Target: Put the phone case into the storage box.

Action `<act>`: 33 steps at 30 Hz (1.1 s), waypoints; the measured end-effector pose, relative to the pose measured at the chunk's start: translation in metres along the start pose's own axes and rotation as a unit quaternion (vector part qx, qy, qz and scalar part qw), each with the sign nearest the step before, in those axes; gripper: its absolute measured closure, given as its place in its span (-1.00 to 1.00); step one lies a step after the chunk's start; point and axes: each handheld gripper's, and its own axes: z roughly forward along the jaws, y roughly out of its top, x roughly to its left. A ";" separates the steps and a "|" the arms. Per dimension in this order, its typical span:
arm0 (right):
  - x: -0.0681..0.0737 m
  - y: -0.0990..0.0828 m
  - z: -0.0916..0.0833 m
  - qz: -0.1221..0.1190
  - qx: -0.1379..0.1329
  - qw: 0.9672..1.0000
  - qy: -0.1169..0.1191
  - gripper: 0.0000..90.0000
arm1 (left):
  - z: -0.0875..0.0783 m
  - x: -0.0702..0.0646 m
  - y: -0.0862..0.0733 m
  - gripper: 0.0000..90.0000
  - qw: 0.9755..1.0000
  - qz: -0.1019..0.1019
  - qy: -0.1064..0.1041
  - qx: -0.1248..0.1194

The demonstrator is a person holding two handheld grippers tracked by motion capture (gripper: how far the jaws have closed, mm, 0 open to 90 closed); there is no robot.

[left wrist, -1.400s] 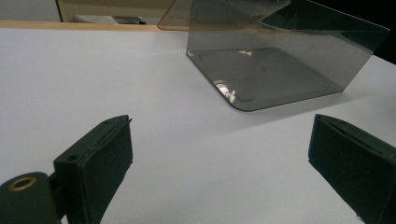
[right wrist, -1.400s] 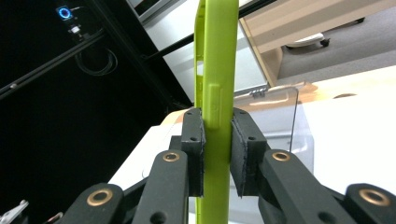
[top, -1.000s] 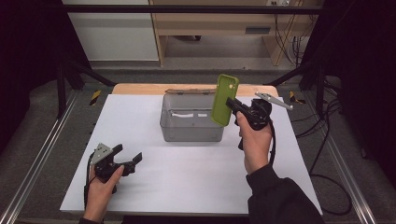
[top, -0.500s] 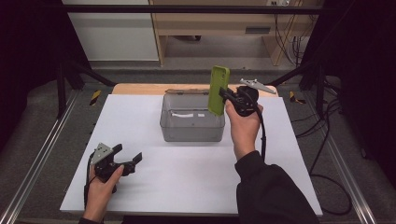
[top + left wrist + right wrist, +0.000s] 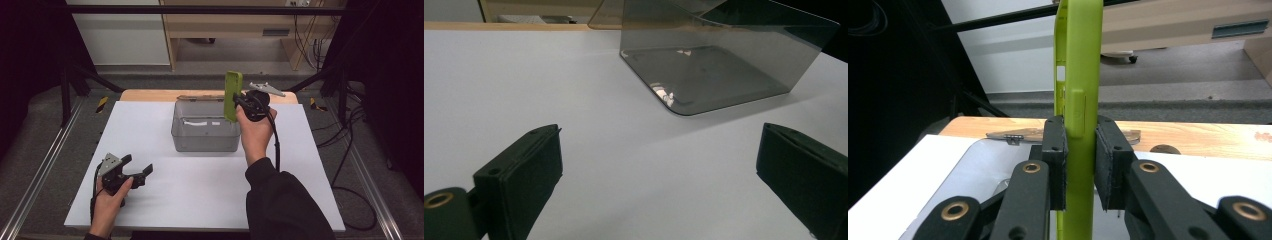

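Observation:
A lime-green phone case (image 5: 232, 86) stands upright in the air over the right rim of a smoky transparent bin (image 5: 205, 141). My right gripper (image 5: 235, 103) is shut on its lower half. In the right gripper view the two pads (image 5: 1055, 150) press on the edges of the case (image 5: 1080, 75). My left gripper (image 5: 138, 165) rests open on the white table (image 5: 200, 195) at the front left, nothing between its jaws. In the left gripper view it (image 5: 659, 170) points toward the bin (image 5: 724, 65), which looks bare inside.
A wooden strip (image 5: 145, 95) runs along the table's far edge behind the bin. A thin brownish sheet (image 5: 200, 98) lies at the bin's back rim. Metal frame rails (image 5: 40, 170) flank the table, and cables (image 5: 350, 165) hang at the right.
My right gripper has carried the green case left and a little farther away, from beside the bin to over its right rim. The left gripper has stayed put.

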 end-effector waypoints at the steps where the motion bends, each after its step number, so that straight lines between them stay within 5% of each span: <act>1: 0.000 0.000 0.000 -0.001 0.000 1.000 -0.002 0.72 | 0.000 0.000 0.000 -0.90 1.000 0.000 0.000 0.000; 13: 0.006 -0.005 0.007 -0.027 0.007 0.999 -0.034 0.72 | 0.001 -0.001 0.000 -0.91 1.000 0.004 -0.001 0.004; 33: 0.008 -0.009 0.015 -0.043 0.022 0.997 -0.052 0.72 | 0.002 -0.002 -0.001 -0.91 1.000 0.007 -0.005 0.008</act>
